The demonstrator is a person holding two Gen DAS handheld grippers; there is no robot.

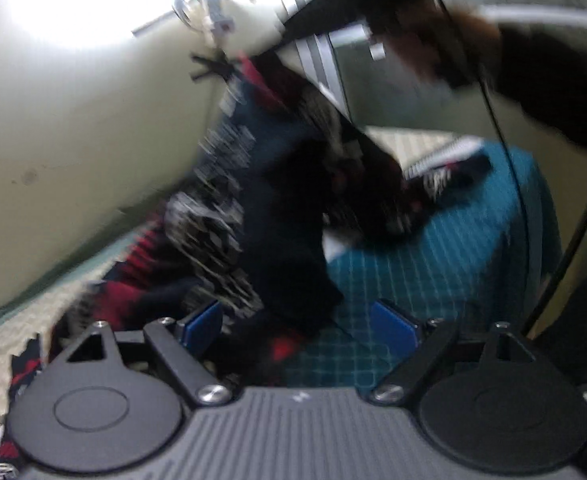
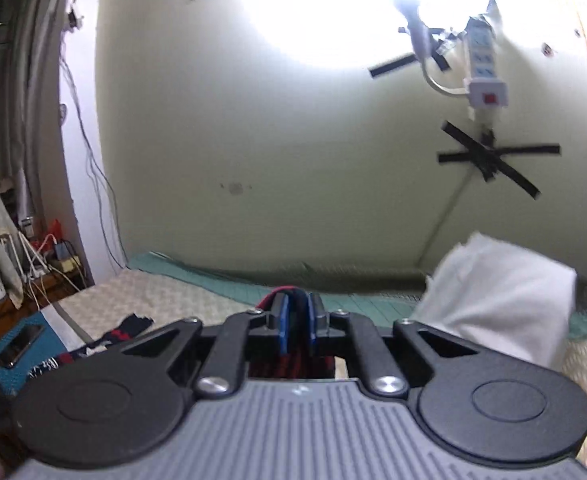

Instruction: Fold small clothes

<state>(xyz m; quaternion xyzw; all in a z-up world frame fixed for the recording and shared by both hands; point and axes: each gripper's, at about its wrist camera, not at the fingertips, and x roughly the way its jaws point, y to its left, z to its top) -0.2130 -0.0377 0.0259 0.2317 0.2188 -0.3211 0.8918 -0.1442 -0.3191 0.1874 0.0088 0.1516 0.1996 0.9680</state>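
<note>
The dark knitted garment [image 1: 277,200], navy with red and white patterning, hangs in the air above the bed [image 1: 433,264]. Its upper end is drawn up toward the right gripper [image 1: 357,12], and its lower end trails down onto the teal checked cover. Held high like that, the cloth can drop straight and open out, which I take to be the point before a fold.

In the right wrist view the right gripper [image 2: 298,314] has its blue pads pressed together on a strip of red and dark fabric, so it is pinching the garment.

The left gripper [image 1: 299,320] is spread wide with nothing between its pads. It sits low by the hanging hem, probably to catch a bottom corner. That view is blurred.

A white folded cloth [image 2: 501,300] lies apart near the cream wall [image 2: 293,160].
</note>
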